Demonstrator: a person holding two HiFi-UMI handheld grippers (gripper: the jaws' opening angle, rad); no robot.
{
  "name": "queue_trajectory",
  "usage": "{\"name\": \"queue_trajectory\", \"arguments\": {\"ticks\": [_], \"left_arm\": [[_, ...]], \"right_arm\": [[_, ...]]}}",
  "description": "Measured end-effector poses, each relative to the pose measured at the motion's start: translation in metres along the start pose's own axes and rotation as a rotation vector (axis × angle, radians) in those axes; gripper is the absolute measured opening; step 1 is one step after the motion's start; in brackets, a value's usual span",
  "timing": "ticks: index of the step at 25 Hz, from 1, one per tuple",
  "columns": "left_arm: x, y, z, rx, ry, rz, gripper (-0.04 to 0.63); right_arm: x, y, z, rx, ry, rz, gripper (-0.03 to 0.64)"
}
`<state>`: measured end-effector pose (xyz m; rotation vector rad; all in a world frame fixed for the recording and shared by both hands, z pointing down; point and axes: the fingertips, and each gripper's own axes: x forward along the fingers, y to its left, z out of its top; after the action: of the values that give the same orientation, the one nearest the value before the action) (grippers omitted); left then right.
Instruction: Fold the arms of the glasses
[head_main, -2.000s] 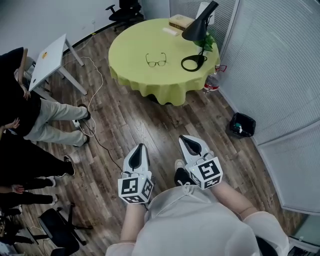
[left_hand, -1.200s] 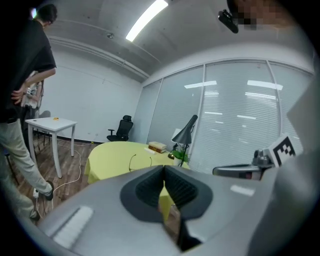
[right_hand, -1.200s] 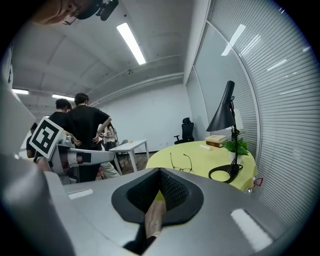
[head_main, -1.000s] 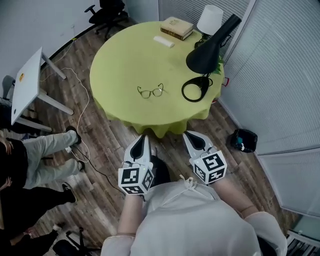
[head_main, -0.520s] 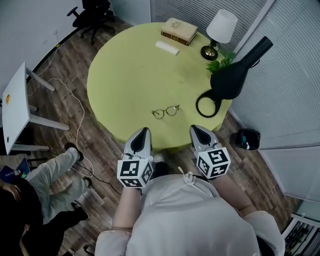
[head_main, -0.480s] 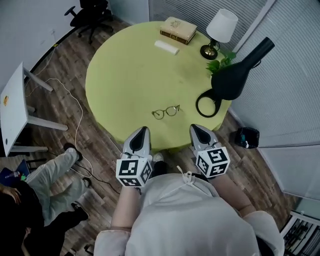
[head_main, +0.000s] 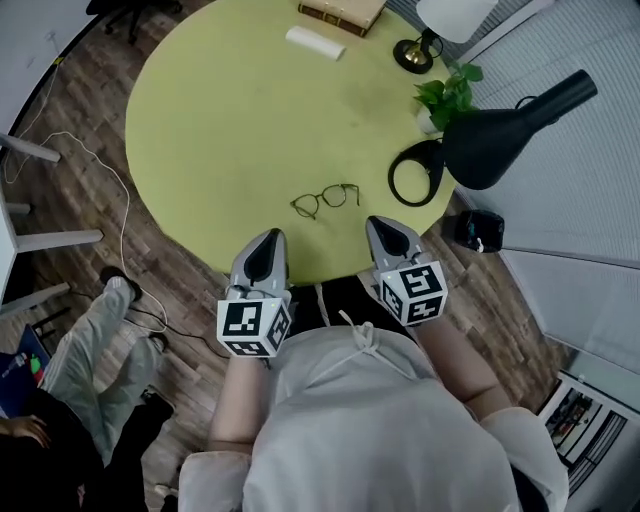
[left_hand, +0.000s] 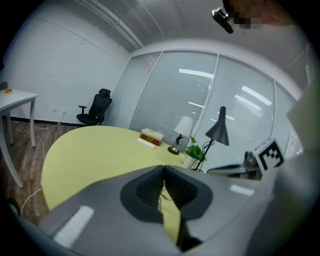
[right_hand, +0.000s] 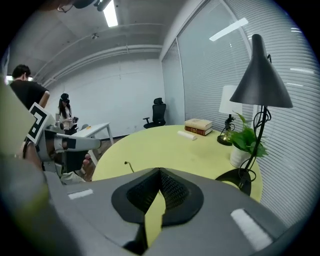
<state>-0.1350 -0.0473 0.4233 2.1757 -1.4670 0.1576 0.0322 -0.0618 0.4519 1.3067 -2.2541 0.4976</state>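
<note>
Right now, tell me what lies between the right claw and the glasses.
In the head view, only bare yellow-green tablecloth separates the right claw from the glasses.

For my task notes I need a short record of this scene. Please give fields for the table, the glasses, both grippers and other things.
table: round, yellow-green cloth
glasses: lying on the table near its front edge, arms seem unfolded, untouched
left gripper: shut, empty, apart from the glasses
right gripper: shut, empty, apart from the glasses
other things: black desk lamp, potted plant, book

Head view steeply down on table (head_main: 220, 120), gripper views low across same tabletop
</note>
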Motion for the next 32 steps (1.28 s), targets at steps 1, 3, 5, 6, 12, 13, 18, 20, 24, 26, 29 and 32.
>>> {"name": "queue_trajectory", "arguments": {"ticks": [1, 3, 5, 6, 12, 13, 18, 20, 24, 26, 29, 32], "left_arm": [[0.004, 0.000, -0.003, -0.009, -0.006, -0.012, 0.006], [0.010, 0.002, -0.012, -0.022, -0.007, -0.031, 0.008], [0.017, 0.007, -0.023, -0.029, 0.009, -0.027, 0.006], [0.021, 0.010, -0.029, -0.035, 0.019, -0.019, 0.006], [0.041, 0.021, -0.058, -0.036, 0.090, 0.022, 0.006], [0.044, 0.023, -0.060, -0.030, 0.096, 0.030, 0.006], [0.053, 0.032, -0.065, -0.054, 0.096, 0.089, 0.006], [0.057, 0.032, -0.067, -0.070, 0.096, 0.110, 0.006], [0.064, 0.037, -0.068, -0.077, 0.095, 0.145, 0.006], [0.065, 0.038, -0.068, -0.082, 0.092, 0.166, 0.006], [0.069, 0.036, -0.070, -0.100, 0.090, 0.189, 0.006], [0.072, 0.032, -0.072, -0.105, 0.088, 0.198, 0.006]], "right_arm": [[0.006, -0.002, 0.001, -0.027, -0.005, 0.002, 0.000], [0.018, -0.005, 0.001, -0.083, -0.007, 0.014, -0.001], [0.032, -0.009, -0.006, -0.114, 0.017, 0.031, -0.002], [0.038, -0.013, -0.011, -0.116, 0.034, 0.038, -0.001], [0.070, -0.034, -0.037, -0.098, 0.127, 0.084, -0.002], [0.075, -0.036, -0.041, -0.105, 0.146, 0.099, -0.001], [0.097, -0.042, -0.059, -0.242, 0.221, 0.167, 0.008], [0.104, -0.047, -0.060, -0.349, 0.224, 0.193, 0.127], [0.116, -0.045, -0.050, -0.538, 0.174, 0.257, 0.135], [0.119, -0.039, -0.048, -0.607, 0.170, 0.310, 0.135], [0.120, -0.034, -0.047, -0.672, 0.169, 0.380, 0.133], [0.120, -0.030, -0.047, -0.732, 0.176, 0.425, 0.110]]}}
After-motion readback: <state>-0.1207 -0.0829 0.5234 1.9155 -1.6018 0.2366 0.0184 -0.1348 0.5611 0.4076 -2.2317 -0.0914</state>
